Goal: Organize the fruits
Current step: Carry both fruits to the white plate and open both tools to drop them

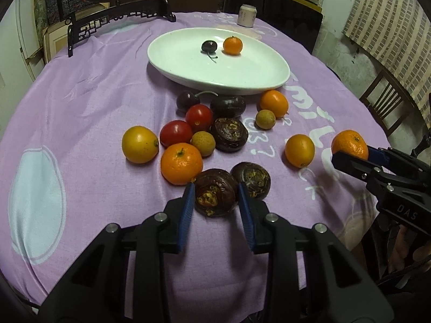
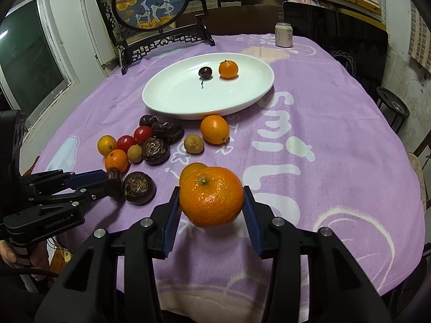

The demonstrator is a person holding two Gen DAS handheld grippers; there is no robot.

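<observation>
Gripping fruit in both claws above the purple tablecloth [image 2: 336, 161].
Left gripper [image 1: 215, 196] pinches a water chestnut [image 1: 214, 192]; right gripper [image 2: 211, 202] clamps a mandarin [image 2: 211, 196]. White plate [image 1: 188, 62] sits at twelve o'clock.

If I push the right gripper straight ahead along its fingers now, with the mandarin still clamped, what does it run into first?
Most likely the small orange fruit lying just behind the mandarin held by the right gripper. Since the gripper tilts downward, the purple tablecloth could come first; depth is hard to judge. The white plate lies well beyond.

Drink can [image 2: 283, 35], framed deer screen [image 2: 150, 0], purple tablecloth [image 2: 336, 134], wooden chair [image 1: 388, 102]
</observation>
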